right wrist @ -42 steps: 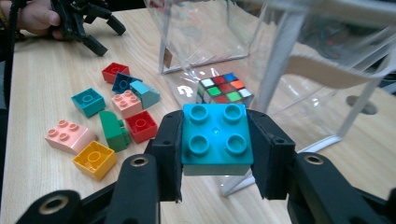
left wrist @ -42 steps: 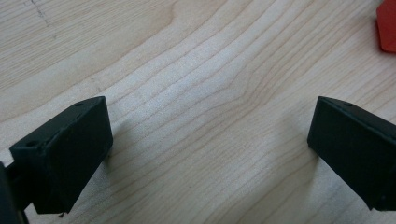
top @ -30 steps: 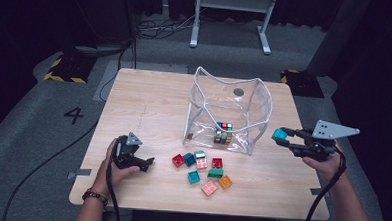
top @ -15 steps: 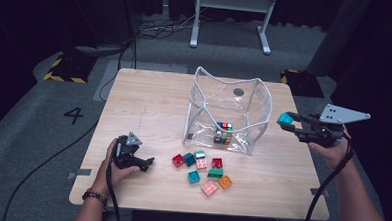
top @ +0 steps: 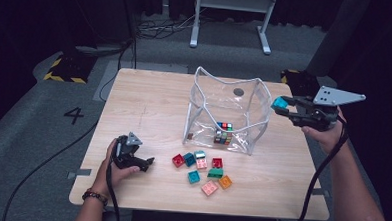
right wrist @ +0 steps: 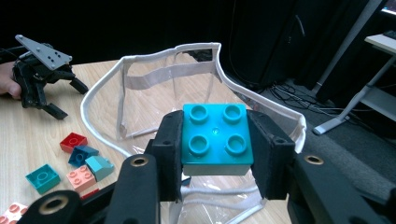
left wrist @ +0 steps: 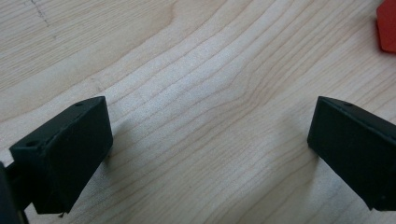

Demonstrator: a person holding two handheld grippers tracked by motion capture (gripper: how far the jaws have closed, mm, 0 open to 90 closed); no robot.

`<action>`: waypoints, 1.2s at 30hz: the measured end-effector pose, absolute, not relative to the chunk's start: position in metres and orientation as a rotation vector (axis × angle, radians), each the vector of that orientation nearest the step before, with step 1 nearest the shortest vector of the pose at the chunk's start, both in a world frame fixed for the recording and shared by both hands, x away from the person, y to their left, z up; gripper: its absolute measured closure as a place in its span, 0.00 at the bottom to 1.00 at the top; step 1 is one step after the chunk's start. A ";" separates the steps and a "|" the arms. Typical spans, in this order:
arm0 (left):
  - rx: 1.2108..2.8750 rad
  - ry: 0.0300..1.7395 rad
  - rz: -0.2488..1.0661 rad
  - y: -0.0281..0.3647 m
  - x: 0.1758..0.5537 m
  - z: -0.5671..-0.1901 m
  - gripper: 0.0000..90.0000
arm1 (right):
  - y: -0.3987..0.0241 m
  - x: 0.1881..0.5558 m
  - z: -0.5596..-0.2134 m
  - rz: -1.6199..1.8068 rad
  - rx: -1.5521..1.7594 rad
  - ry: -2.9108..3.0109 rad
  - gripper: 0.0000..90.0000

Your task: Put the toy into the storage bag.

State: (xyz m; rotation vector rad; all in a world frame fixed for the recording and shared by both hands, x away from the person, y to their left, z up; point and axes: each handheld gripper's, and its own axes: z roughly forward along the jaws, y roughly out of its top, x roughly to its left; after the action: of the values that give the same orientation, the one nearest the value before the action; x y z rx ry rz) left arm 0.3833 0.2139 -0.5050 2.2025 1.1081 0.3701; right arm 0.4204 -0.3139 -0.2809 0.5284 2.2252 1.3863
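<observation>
Red brick (left wrist: 387,29) cut off at the left gripper view's edge, left gripper (top: 142,164) resting on the table (top: 149,108), jaws spread, right gripper (right wrist: 215,154) held raised beside the bag (top: 203,98) rim, pinching 1 teal brick (right wrist: 215,139)

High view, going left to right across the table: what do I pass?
Left tool, open on the wood → red brick → clear bag with a cube puzzle inside → right tool, shut on a turquoise brick beside the bag's rim.
</observation>
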 end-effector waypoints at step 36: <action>2.202 1.109 0.371 0.214 0.383 -0.505 0.00 | -0.230 0.505 -0.297 1.053 0.508 2.492 0.66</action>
State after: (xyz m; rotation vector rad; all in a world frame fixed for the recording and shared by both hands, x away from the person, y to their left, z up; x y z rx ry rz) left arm 0.3832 0.2139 -0.5049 2.2021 1.1092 0.3706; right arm 0.5051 -0.2298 -0.2966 0.5083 2.4918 1.0528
